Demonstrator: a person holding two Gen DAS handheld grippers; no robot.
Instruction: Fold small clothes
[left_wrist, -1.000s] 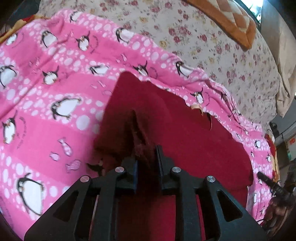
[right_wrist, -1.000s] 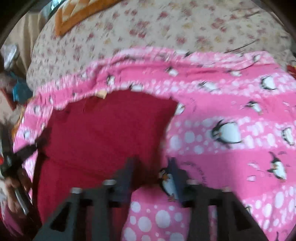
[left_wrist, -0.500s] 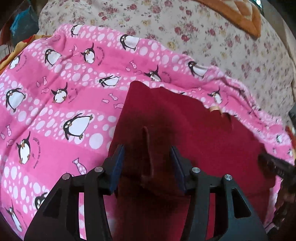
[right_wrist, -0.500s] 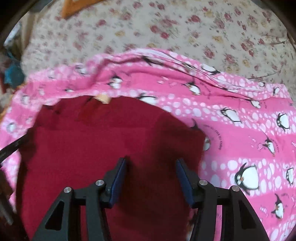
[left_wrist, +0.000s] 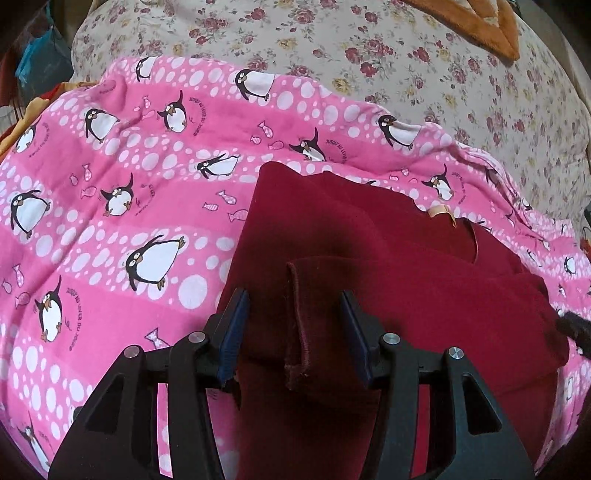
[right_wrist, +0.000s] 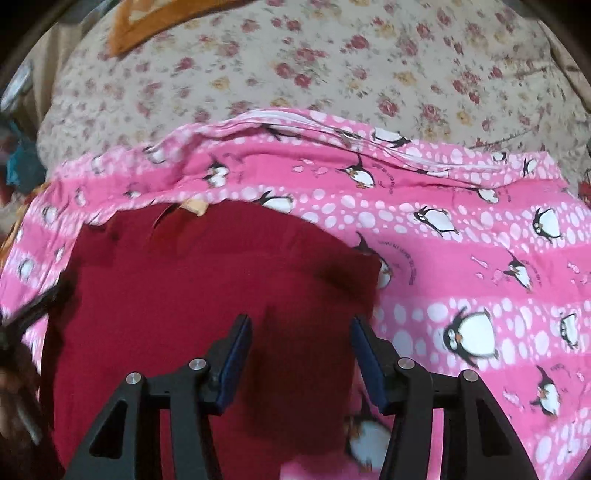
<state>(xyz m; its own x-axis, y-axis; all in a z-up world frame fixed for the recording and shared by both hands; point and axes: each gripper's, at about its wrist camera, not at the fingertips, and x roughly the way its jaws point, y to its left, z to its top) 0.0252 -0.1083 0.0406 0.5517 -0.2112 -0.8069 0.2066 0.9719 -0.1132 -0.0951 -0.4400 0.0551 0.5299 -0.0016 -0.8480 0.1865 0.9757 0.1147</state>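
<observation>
A dark red garment (left_wrist: 369, 240) lies spread on a pink penguin blanket (left_wrist: 110, 184), with a tan label (left_wrist: 437, 210) at its far edge. A sleeve is folded across it, and the sleeve's hemmed cuff (left_wrist: 295, 314) lies between the jaws of my left gripper (left_wrist: 293, 295). That gripper is open and its pads are clear of the cuff. In the right wrist view my right gripper (right_wrist: 301, 320) hangs open over the garment (right_wrist: 184, 295) near its right edge, holding nothing. The label (right_wrist: 194, 206) shows at the far edge there too.
The penguin blanket (right_wrist: 461, 258) lies on a floral sheet (left_wrist: 369, 55) that runs to the far side. An orange cushion (left_wrist: 480, 22) sits at the back. The right gripper's tip (left_wrist: 576, 328) shows at the right edge of the left wrist view.
My left gripper has let go of the pinched red cloth and opened; the cuff now lies flat between its jaws. My right gripper has shifted left, from the garment's edge to over it.
</observation>
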